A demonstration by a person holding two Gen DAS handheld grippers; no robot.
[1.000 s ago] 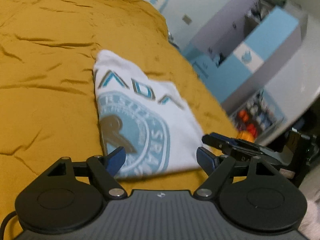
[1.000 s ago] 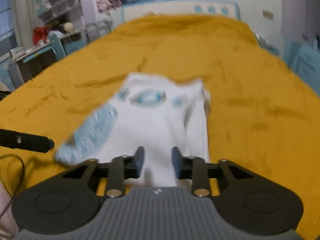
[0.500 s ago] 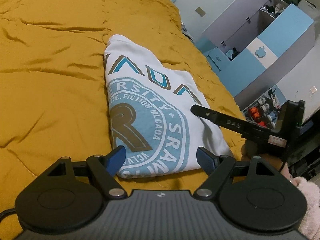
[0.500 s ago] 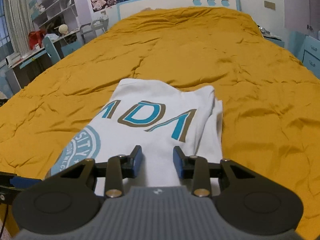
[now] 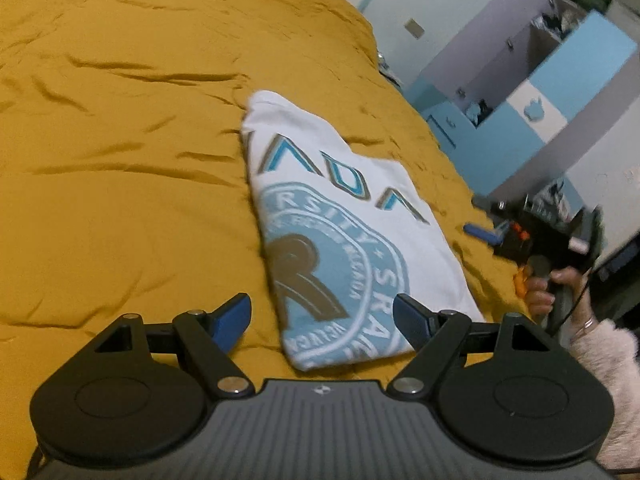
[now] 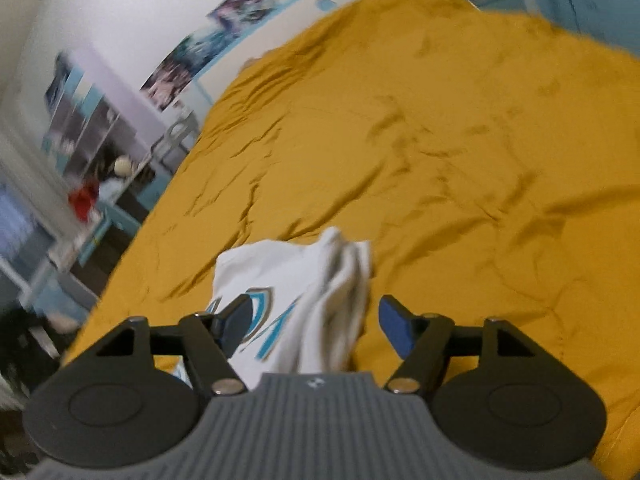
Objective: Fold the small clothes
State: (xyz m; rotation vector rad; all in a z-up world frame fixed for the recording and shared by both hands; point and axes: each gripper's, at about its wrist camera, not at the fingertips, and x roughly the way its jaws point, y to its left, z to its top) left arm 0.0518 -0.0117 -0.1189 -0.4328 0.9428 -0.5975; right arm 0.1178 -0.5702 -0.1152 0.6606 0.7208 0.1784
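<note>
A folded white T-shirt [image 5: 352,240] with a blue and brown round print lies flat on the mustard-yellow bedcover [image 5: 120,160]. My left gripper [image 5: 322,316] stands open just short of the shirt's near edge, its pads touching nothing. In the left wrist view my right gripper [image 5: 480,218] hovers off the shirt's right side, held by a hand [image 5: 540,284]. In the blurred right wrist view the right gripper [image 6: 316,318] has its jaws opening wide. The shirt's [image 6: 280,272] bunched folded edge lies between them, and the pads do not press on it.
The bedcover [image 6: 440,140] stretches away behind the shirt. Blue and grey cupboards [image 5: 540,92] stand past the bed's right edge. A shelf and desk with clutter [image 6: 92,168] line the left wall in the right wrist view. A fuzzy pale sleeve [image 5: 604,344] shows at lower right.
The right gripper was shut on the shirt's edge; its jaws have since spread and let go, and it rolled and drew away to the right. The shirt settled flat. The left gripper shifted slightly.
</note>
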